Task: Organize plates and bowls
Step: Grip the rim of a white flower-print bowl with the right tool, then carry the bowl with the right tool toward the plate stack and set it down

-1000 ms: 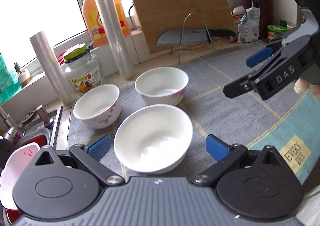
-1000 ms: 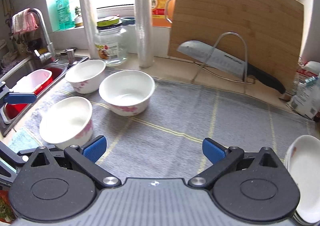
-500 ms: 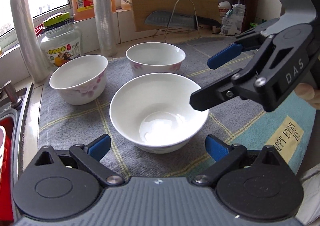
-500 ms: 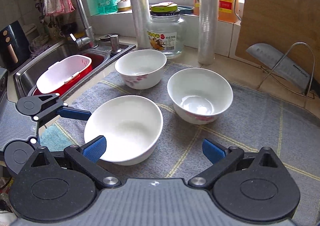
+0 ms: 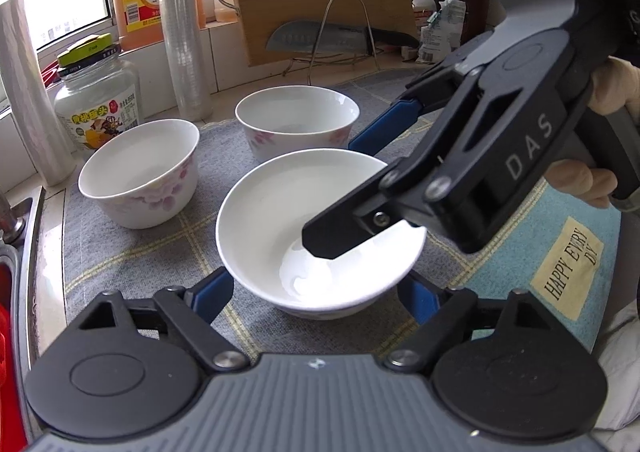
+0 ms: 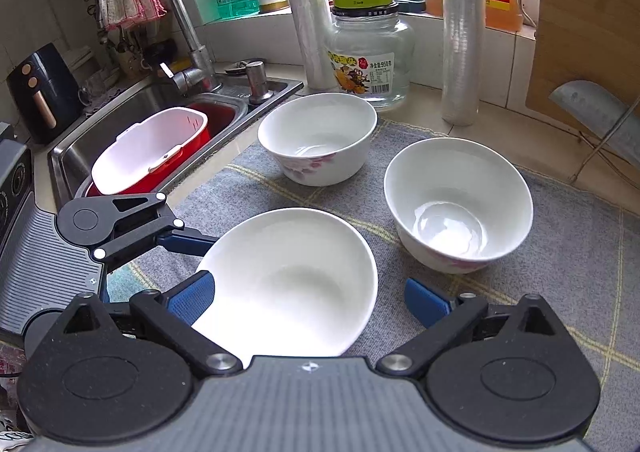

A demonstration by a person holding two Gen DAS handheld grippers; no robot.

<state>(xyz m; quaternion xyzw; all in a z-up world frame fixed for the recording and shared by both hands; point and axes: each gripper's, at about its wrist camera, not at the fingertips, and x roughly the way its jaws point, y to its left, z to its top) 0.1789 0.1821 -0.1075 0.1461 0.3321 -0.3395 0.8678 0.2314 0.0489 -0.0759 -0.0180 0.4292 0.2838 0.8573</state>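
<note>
I am steering two handheld grippers over a grey checked mat (image 6: 560, 252) on a kitchen counter. Three white bowls sit on it. The nearest bowl (image 5: 320, 228) lies between both grippers. Two flowered bowls stand farther back, one toward the left (image 5: 140, 176) and one at the far middle (image 5: 298, 124), close together but apart.

My left gripper (image 5: 316, 292) has its blue pads on either side of the near bowl, jaws closing, though I cannot see the pads pressing on it yet. My right gripper (image 6: 308, 296) comes in from the right, jaws spread wide and just starting to narrow, one finger over the bowl's hollow and the other outside its rim, as if to pinch the wall.

I judge this bowl is being taken first because it is closest, probably to nest with the others. A sink (image 6: 132, 120) lies to the left.
</note>
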